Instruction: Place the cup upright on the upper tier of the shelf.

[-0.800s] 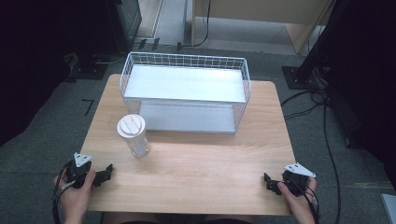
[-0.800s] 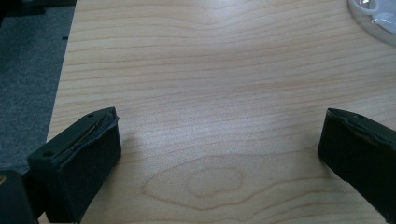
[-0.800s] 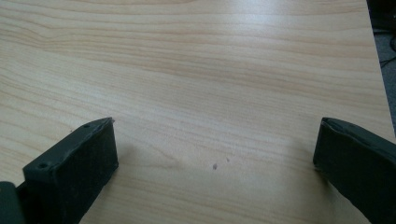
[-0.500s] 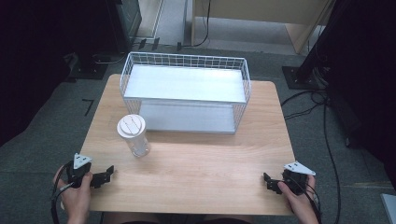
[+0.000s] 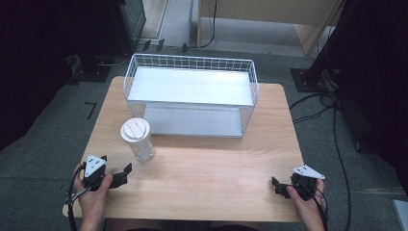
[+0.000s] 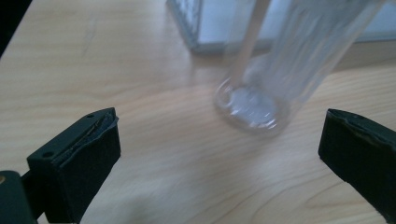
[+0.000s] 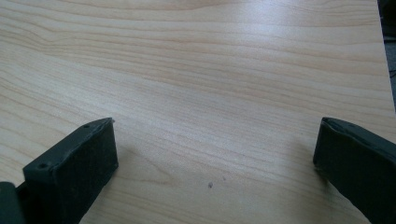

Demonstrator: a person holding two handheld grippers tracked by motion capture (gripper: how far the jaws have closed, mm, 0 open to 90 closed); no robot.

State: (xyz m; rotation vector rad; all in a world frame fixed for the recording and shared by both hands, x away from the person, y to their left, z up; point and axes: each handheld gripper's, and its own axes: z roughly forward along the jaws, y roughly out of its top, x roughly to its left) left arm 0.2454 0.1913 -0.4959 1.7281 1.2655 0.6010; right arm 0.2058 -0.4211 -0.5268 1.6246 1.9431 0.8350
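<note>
A clear plastic cup (image 5: 138,140) with a white lid stands upright on the wooden table (image 5: 202,178), left of centre. In the left gripper view the cup's base (image 6: 250,105) sits just ahead of the jaws. My left gripper (image 5: 122,174) rests open near the front left corner, a short way in front of the cup. My right gripper (image 5: 277,186) is open near the front right corner over bare wood. Nothing lies between either pair of jaws.
A white wire basket rack (image 5: 190,96) with two shelves stands at the back of the table, just behind the cup. Its corner (image 6: 189,23) appears in the left gripper view. Dark equipment and cables lie on the floor around the table.
My left gripper has shifted slightly back and to the left along the front edge. The right gripper and the cup have stayed put.
</note>
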